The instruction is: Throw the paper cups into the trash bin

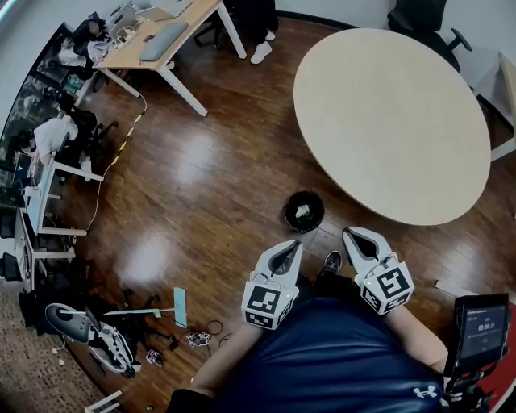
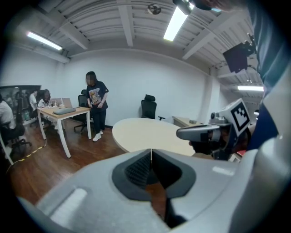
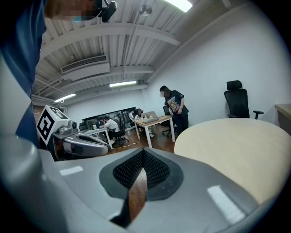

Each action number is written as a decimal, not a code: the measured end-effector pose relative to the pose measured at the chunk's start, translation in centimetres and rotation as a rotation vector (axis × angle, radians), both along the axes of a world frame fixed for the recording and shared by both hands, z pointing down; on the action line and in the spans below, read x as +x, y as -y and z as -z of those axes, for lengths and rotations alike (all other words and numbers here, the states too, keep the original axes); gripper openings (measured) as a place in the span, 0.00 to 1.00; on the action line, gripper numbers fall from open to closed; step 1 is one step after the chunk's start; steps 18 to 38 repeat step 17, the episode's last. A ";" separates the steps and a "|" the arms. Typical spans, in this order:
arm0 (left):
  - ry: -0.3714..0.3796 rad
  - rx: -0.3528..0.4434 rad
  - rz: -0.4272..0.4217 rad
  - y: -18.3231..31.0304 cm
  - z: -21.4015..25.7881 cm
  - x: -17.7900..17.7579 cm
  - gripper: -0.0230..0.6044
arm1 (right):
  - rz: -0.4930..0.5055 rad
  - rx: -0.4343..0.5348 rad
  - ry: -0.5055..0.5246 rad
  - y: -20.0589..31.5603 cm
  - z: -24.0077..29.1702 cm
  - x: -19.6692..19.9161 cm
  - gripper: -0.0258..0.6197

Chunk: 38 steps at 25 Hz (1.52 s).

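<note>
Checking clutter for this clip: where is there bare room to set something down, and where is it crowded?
The round table has a wholly bare top. The wood floor between that table, the desk and the trash bin is open too. Crowded: the floor at lower left, strewn with shoes and cables.

No word or number can be read outright. To the right of the right gripper (image 1: 352,235), a dark screen (image 1: 482,326) shows pale characters too small to make out. Nearer the person than that gripper, a small white logo (image 1: 425,392) sits on the navy shirt (image 1: 339,355), brand unclear.
</note>
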<state>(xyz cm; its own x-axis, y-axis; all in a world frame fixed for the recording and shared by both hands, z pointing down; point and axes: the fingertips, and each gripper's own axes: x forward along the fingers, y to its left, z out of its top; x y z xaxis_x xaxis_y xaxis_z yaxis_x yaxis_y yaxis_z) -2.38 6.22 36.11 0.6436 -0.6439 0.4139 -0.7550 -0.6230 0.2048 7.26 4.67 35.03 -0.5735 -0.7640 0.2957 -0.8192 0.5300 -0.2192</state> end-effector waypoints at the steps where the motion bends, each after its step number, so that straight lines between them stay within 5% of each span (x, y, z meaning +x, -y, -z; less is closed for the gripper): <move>1: 0.002 -0.001 -0.004 -0.2 0.0 0.1 0.05 | 0.000 0.000 0.003 -0.1 0.0 -0.1 0.06; 38: 0.012 0.004 0.008 0.1 0.7 1.1 0.05 | 0.035 -0.004 -0.001 -0.3 -0.1 0.2 0.06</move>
